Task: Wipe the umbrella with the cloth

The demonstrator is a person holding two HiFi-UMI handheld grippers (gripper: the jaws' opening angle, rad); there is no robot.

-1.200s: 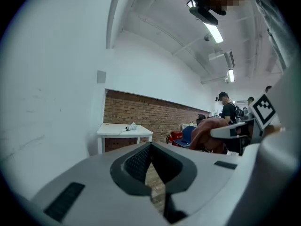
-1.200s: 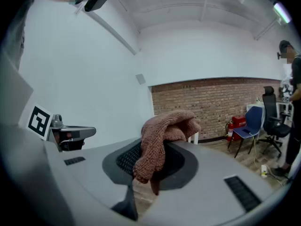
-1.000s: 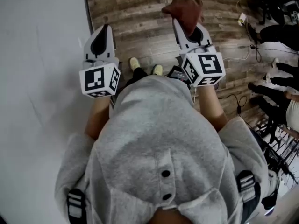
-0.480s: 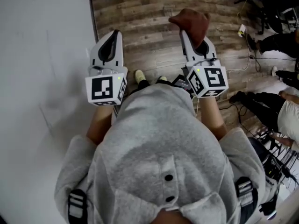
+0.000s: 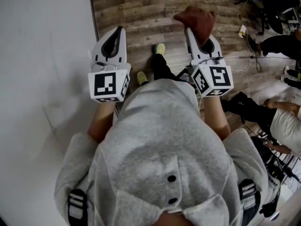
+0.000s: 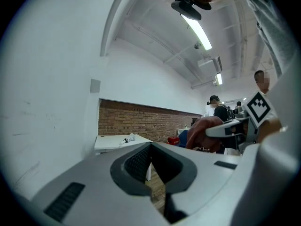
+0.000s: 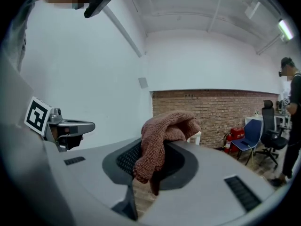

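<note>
Two tongs stuck out ahead of the grey hoodie (image 5: 160, 145), both pointing toward 12. At about 11 o'clock the left tongs (image 5: 120, 30) sat just beside the white wall (image 5: 42, 55), clenched tight with nothing in them. At 1 o'clock, over the wood floor (image 5: 141, 13), the right tongs (image 5: 193, 34) were clamped on the reddish-brown cloth (image 5: 196, 20), which bunched over their tips and drooped between the jaws.

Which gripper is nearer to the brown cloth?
Right. The right gripper holds the cloth in its jaws; the left gripper is shut and empty, apart to the cloth's left.
</note>
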